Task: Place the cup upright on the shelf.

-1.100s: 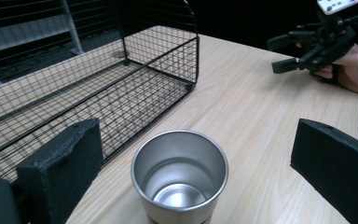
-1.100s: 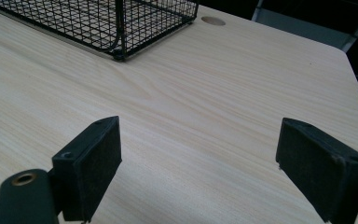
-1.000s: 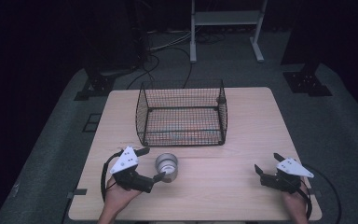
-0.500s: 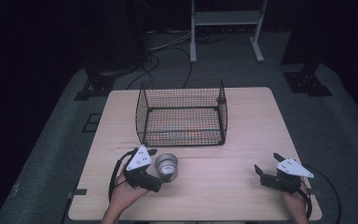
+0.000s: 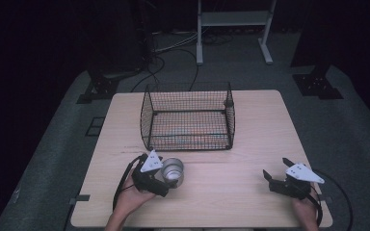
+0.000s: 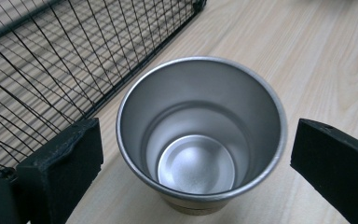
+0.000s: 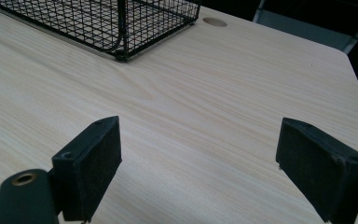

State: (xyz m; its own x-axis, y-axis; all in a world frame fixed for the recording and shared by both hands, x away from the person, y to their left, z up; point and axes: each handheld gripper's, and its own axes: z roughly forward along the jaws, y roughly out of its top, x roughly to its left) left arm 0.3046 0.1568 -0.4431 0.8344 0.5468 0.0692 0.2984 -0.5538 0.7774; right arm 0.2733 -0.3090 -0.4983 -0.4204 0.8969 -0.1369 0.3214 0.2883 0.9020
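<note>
Steel cup [image 5: 172,171] upright on the worktop [image 5: 250,144], near its front edge at left, just in front of the wire basket [image 5: 189,115]. Left tool [image 5: 160,176] around the cup, jaws spread wide either side of the rim, a gap showing at each pad in the left gripper view, so not yet clamped; cup [image 6: 200,135] empty inside, mouth up, basket mesh [image 6: 51,60] close beyond the left jaw. Farther right, bare wood across the middle. Right tool [image 5: 280,179] resting low near the front right corner, well apart from cup and basket, jaws wide open with nothing between them, basket corner [image 7: 121,28] far ahead.
</note>
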